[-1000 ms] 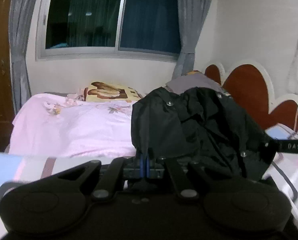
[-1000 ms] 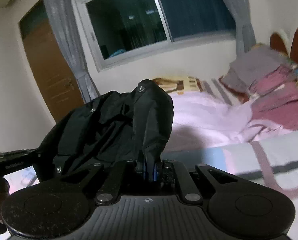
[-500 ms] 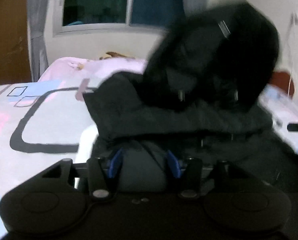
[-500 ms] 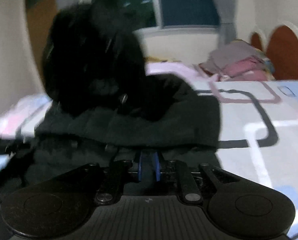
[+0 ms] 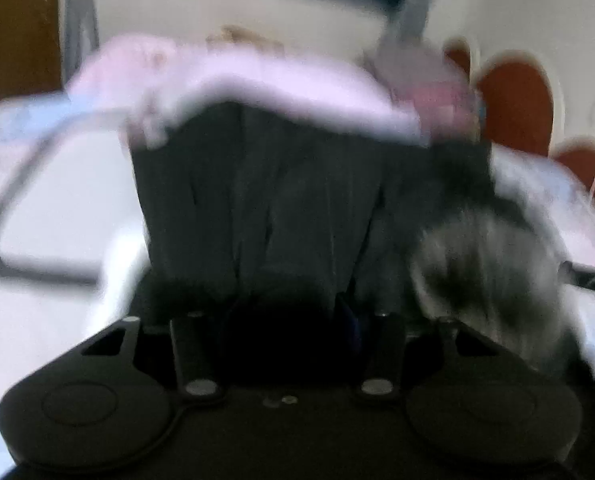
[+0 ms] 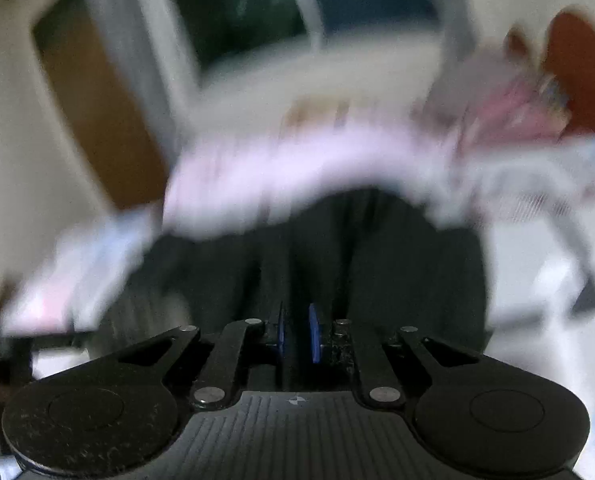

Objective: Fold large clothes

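— Bed (image 5: 57, 216) bare at left, pink quilt (image 5: 257, 88) behind jacket (image 5: 265, 208).
— Left gripper (image 5: 293, 312): just been opening, jacket between. Right gripper (image 6: 297, 332): nearly clenched, grip unclear.

Nothing here can be read: both views are smeared with motion blur, and no lettering, label, brand mark or number shows on anything near or far.
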`<state>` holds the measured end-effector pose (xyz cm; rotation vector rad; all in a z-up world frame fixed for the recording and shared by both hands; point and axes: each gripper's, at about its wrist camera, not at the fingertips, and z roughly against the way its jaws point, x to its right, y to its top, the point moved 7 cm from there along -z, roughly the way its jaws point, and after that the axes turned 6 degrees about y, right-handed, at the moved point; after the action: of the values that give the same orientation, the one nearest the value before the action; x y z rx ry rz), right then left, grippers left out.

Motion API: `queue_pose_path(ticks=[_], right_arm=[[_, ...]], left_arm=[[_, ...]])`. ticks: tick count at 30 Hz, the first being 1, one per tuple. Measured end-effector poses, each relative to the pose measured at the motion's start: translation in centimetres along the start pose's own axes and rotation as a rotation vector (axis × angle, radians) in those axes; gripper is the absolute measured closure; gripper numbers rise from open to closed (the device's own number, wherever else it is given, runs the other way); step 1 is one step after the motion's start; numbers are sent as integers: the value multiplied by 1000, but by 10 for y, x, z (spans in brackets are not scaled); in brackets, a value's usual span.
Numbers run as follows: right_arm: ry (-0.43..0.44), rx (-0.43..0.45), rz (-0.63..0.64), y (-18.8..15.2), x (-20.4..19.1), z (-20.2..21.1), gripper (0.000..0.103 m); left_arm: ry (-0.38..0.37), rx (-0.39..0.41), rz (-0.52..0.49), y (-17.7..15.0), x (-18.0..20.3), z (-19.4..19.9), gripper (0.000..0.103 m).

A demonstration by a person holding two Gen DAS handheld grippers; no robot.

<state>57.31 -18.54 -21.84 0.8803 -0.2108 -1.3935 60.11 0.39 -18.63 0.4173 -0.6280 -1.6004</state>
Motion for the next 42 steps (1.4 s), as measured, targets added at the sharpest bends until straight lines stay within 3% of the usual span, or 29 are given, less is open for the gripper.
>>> queue_pose_path(ticks=[1, 4, 5, 6, 7, 8, 9, 10, 11, 12, 13, 14, 15, 17, 21, 23, 25, 28, 30, 32, 34, 36, 37, 39, 40, 41, 42], right_arm=[[-44, -28, 5, -13, 4, -11, 91], [1, 81, -147, -11, 18, 6, 89], [-2, 121, -200, -6, 24, 14, 79], [2, 188, -251, 1, 31, 23, 25], [62, 260, -285, 9, 35, 30, 3], [123, 252, -312, 16, 36, 29, 3], [164, 215, -344, 18, 37, 22, 3], [182, 171, -354, 20, 34, 12, 3], [176, 114, -340, 21, 31, -2, 5], [176, 65, -327, 19, 30, -14, 16], [205, 35, -321, 20, 26, -27, 41], [251, 23, -322, 24, 24, -36, 69], [244, 20, -307, 29, 24, -39, 84], [193, 78, -222, 52, 20, -32, 88], [190, 197, -172, 82, 20, -1, 89], [158, 126, -196, 63, 25, -10, 89], [111, 16, -204, 33, 29, -44, 85], [134, 41, -228, 26, 27, -42, 83], [131, 76, -193, 31, 27, -20, 83], [107, 72, -173, 37, 28, -4, 82], [13, 120, -117, 45, 31, 16, 40], [-33, 209, -36, 65, 26, 33, 29], [-19, 235, -27, 80, 24, 34, 29], [20, 301, -7, 109, 16, 26, 30], [10, 300, 22, 124, 12, 14, 32], [-11, 278, 30, 134, 10, 2, 36], [5, 269, 21, 141, 9, -8, 57]], left_arm=[[-9, 21, 27, -1, -6, -2, 52], [-10, 82, 90, 4, -18, 12, 48], [-10, 120, 103, 7, -22, 19, 42], [-10, 164, 119, 10, -27, 27, 31], [-7, 219, 152, 13, -32, 34, 24], [-17, 266, 192, 18, -37, 40, 9], [-26, 274, 215, 24, -40, 40, 8], [-32, 246, 222, 25, -40, 33, 16], [-34, 175, 212, 27, -39, 17, 34], [-38, 101, 204, 27, -38, 2, 46], [-65, 39, 216, 26, -37, -13, 53], [-103, 23, 231, 29, -35, -22, 79], [-131, 14, 239, 35, -32, -28, 86], [-121, 57, 209, 55, -26, -29, 91], [-141, 134, 202, 73, -22, -23, 91], [-136, 127, 201, 66, -26, -33, 91], [-100, 92, 192, 57, -29, -51, 89], [-92, 80, 177, 62, -31, -50, 88], [-93, 117, 119, 66, -27, -36, 87], [-70, 86, 52, 61, -26, -28, 79], [-42, 95, 36, 60, -34, -15, 74], [-35, 136, 36, 73, -39, -5, 73], [-12, 157, 34, 80, -38, 0, 73], [72, 247, 24, 101, -36, 11, 33], [103, 285, 30, 112, -36, 15, 27], [89, 297, 36, 121, -37, 16, 30], [72, 302, 49, 127, -39, 14, 45]])
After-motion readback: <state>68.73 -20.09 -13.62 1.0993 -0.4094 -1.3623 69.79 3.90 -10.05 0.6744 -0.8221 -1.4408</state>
